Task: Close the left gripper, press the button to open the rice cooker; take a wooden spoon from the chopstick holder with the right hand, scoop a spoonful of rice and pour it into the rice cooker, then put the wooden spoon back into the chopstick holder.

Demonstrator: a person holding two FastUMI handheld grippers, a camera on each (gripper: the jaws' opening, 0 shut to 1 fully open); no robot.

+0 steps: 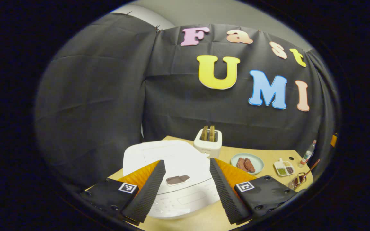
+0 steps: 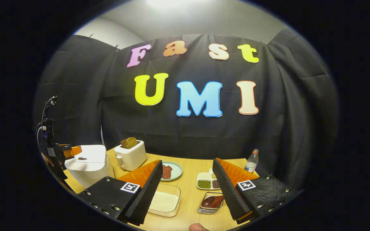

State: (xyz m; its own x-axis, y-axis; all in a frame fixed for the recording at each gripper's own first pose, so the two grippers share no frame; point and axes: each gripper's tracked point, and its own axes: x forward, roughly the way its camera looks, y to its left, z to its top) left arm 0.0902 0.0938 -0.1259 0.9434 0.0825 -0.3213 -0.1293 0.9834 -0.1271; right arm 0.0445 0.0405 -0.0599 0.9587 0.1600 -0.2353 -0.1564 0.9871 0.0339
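The white rice cooker (image 1: 172,160) sits with its lid down, a dark button (image 1: 178,179) on the front. My left gripper (image 1: 186,162) hangs open just above it, the button between its fingers. In the right gripper view the cooker (image 2: 87,163) stands at the far left with the left gripper (image 2: 59,154) over it. My right gripper (image 2: 187,162) is open and holds nothing. Below it are a clear box of rice (image 2: 164,200) and a metal chopstick holder (image 2: 204,210) with the wooden spoon (image 2: 212,202) lying in it. The spoon's handle (image 1: 310,169) also sticks up at the table's right end.
A white toaster (image 2: 130,155) with bread stands behind the cooker. A plate of meat (image 2: 170,171), a divided dish of beans (image 2: 207,183) and a small bottle (image 2: 251,162) line the back of the wooden table (image 2: 191,192). A fingertip (image 2: 198,227) shows at the bottom edge.
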